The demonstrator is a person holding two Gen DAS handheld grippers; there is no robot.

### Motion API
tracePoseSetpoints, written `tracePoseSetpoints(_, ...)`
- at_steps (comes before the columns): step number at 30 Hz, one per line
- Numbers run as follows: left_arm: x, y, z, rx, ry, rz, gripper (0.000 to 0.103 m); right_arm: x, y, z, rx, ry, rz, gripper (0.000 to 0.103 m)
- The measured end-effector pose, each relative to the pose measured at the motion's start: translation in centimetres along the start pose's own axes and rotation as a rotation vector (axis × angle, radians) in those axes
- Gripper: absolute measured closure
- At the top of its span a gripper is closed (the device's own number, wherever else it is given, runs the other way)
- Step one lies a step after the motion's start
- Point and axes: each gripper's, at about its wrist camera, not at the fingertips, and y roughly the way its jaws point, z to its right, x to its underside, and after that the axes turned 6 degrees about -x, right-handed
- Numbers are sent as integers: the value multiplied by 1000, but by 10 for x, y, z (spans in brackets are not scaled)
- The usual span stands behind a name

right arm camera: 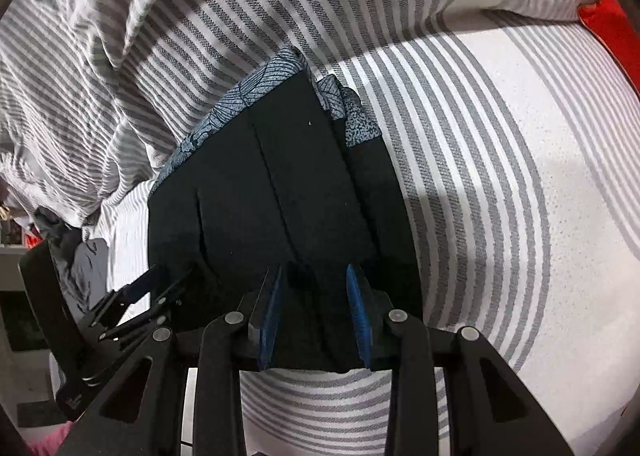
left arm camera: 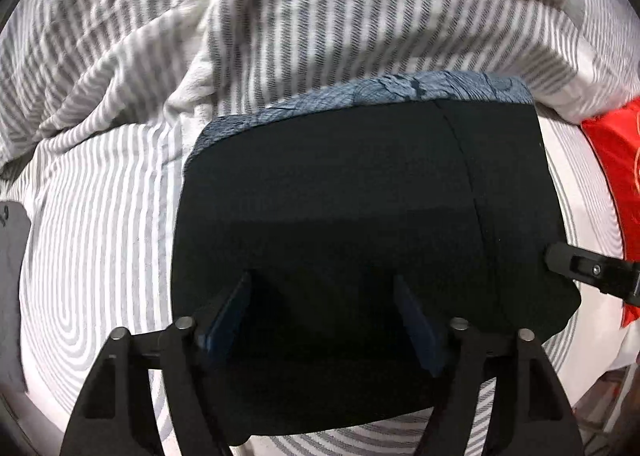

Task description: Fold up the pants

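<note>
Left tool (left arm camera: pixel 322 310) is seen spread wide just over the folded black pants (left arm camera: pixel 340 196), nothing gripped. Right tool (right arm camera: pixel 316 298) is narrowed, and whether the near edge is actually pinched can't be told. The pants are parked on the striped bed sheet (right arm camera: pixel 500 176). If that edge gets lifted, the fold could be dragged open.

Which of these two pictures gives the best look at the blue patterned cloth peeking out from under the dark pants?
The right wrist view: the blue patterned cloth shows its leaf-like print sharply, along the far edge and corner of the pants. The left wrist view shows only a narrow, blurrier strip of it beyond the pants' far edge.
</note>
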Motion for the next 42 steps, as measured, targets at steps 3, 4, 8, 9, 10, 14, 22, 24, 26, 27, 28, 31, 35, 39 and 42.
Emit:
tracePoseSetpoints(3, 0, 1, 1, -1, 2, -3, 27, 0, 2, -7, 18, -27, -4, 58)
tracePoseSetpoints(4, 1, 0, 0, 4, -3, -5, 27, -1, 3, -8, 16, -36, -6, 53)
tracePoseSetpoints(8, 2, 0, 1, 1, 2, -2, 27, 1, 8, -18, 27, -69, -1, 42)
tracePoseSetpoints(9, 0, 0, 4, 2, 2, -3, 27, 2, 9, -19, 35, -80, 1, 42)
tracePoseSetpoints(10, 1, 0, 4, 3, 0, -3, 27, 2, 9, -21, 39, -87, 2, 41)
tracePoseSetpoints(14, -2, 3, 2, 3, -1, -2, 27, 3, 9, -21, 42, -93, 5, 40)
tracePoseSetpoints(22, -4, 9, 4, 4, 1, -8, 15, 3, 9, -16, 14, -73, 11, 40)
tracePoseSetpoints(24, -4, 10, 4, 5, 2, -3, 15, 4, 9, -15, 12, -73, 15, 40)
tracePoseSetpoints(26, -3, 10, 4, 5, 2, -2, 15, 4, 9, -15, 8, -72, 16, 39)
tracePoseSetpoints(27, -4, 11, 4, 5, 2, -2, 15, 4, 9, -15, 7, -71, 16, 39)
tracePoseSetpoints(28, -4, 11, 4, 5, 2, -2, 15, 4, 9, -15, 5, -70, 16, 38)
tracePoseSetpoints(31, -3, 11, 4, 5, 3, -1, 15, 4, 8, -14, 0, -68, 15, 38)
tracePoseSetpoints(35, -5, 18, 1, -44, -14, -17, 0, 4, 9, -13, -5, -64, 17, 37)
tracePoseSetpoints(39, -9, 25, -7, 6, -42, -55, 0, 3, 10, -13, -9, -71, 21, 37)
tracePoseSetpoints(42, -10, 27, -6, 3, -40, -50, 0, 3, 11, -13, -11, -74, 26, 36)
